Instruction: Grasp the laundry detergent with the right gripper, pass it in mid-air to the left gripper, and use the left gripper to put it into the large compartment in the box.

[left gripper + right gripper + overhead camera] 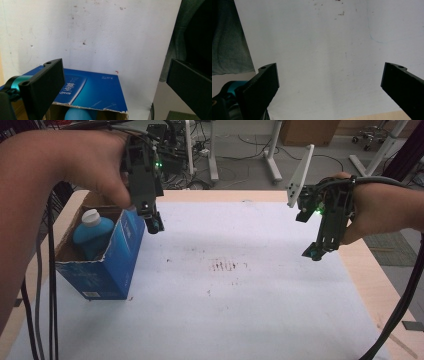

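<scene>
Near the desk's (250,320) left edge the blue box (107,265) is standing open, with the blue bottle (92,232) and its white cap sitting inside. You are holding your left gripper (152,222) just above the box's right wall, jaws spread wide and gripping nothing; in the left gripper view the box (100,92) is lying directly below them. Toward the desk's right edge, you are keeping your right gripper (315,252) well apart from the box, jaws spread over bare white cover.
</scene>
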Demonstrator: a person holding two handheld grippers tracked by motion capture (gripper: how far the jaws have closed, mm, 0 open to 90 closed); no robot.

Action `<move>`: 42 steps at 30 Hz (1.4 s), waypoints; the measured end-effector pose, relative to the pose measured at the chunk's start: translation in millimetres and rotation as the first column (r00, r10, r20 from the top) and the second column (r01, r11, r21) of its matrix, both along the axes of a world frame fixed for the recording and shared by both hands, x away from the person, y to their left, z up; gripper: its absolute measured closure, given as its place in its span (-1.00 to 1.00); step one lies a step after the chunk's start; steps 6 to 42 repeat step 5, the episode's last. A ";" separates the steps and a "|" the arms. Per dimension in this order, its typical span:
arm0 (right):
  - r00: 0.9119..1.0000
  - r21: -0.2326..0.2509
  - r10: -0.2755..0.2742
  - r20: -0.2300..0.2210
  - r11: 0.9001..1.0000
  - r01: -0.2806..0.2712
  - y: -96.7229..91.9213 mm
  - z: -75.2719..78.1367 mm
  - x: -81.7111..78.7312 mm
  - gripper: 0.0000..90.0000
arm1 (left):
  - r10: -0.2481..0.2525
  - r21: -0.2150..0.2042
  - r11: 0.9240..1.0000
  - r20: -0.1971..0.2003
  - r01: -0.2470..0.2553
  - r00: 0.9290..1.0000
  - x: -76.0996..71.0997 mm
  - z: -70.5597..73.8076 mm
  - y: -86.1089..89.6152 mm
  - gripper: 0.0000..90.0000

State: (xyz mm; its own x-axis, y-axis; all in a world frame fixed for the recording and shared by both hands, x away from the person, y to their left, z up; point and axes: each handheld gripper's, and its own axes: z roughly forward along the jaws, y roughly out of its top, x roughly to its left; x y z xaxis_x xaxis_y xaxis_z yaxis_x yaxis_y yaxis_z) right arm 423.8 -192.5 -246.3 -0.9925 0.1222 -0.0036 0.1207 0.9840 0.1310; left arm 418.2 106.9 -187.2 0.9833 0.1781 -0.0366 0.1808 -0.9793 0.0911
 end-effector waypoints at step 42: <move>1.000 0.005 -0.005 0.000 1.000 0.005 0.8 0.7 0.1 -0.99 | 0.001 0.007 1.000 0.003 -0.001 1.000 -0.6 -0.7 -0.8 -0.96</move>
